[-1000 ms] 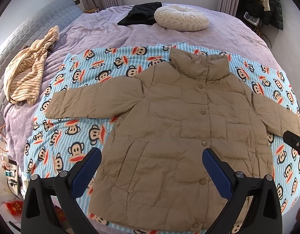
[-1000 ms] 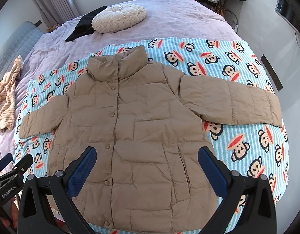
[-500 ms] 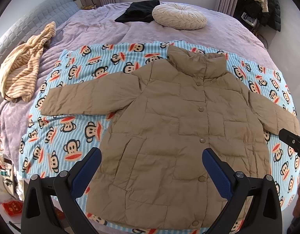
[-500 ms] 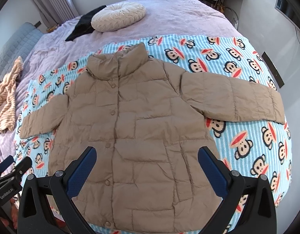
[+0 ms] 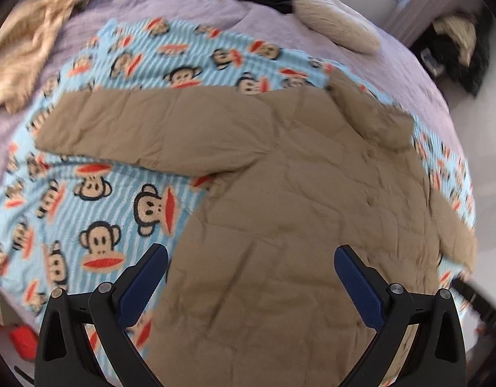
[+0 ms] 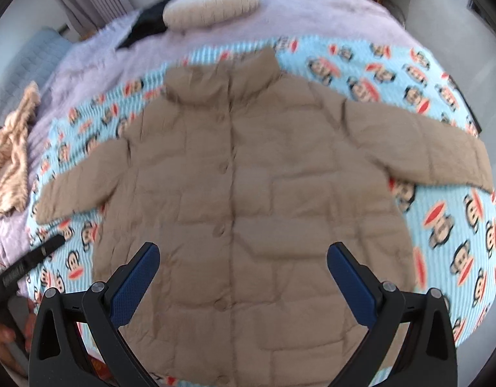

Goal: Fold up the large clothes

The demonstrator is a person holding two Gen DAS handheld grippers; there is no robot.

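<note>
Clearly, both the left tongs (image 5: 250, 279) and the right tongs (image 6: 243, 275) are held wide apart and empty above the hem of the tan puffer jacket (image 6: 248, 193). No fold is yet made; every fold is judged left. The jacket is spread flat, buttoned, on the monkey-print blanket (image 6: 448, 225) on the bed (image 6: 312, 9), its long axis running hem-near to collar (image 6: 222, 80) far, sleeves out sideways.
</note>
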